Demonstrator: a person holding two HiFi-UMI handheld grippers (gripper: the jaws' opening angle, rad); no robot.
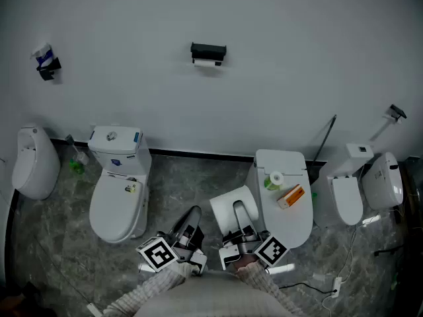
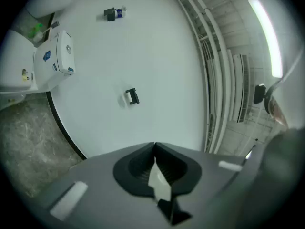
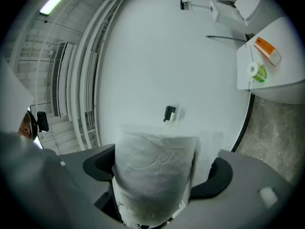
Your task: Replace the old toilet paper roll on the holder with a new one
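A black toilet paper holder hangs on the white wall, with a thin old roll under its cover. The holder is small and distant in the left gripper view and the right gripper view. My right gripper is shut on a full new white roll, which fills the space between its jaws. My left gripper is shut beside it, low over the floor. A thin white sliver shows between its jaws; I cannot tell what it is.
A white toilet stands at the left. Another toilet right of my grippers carries a green-cored roll and an orange box. A urinal and more fixtures line the wall. Cables lie on the floor.
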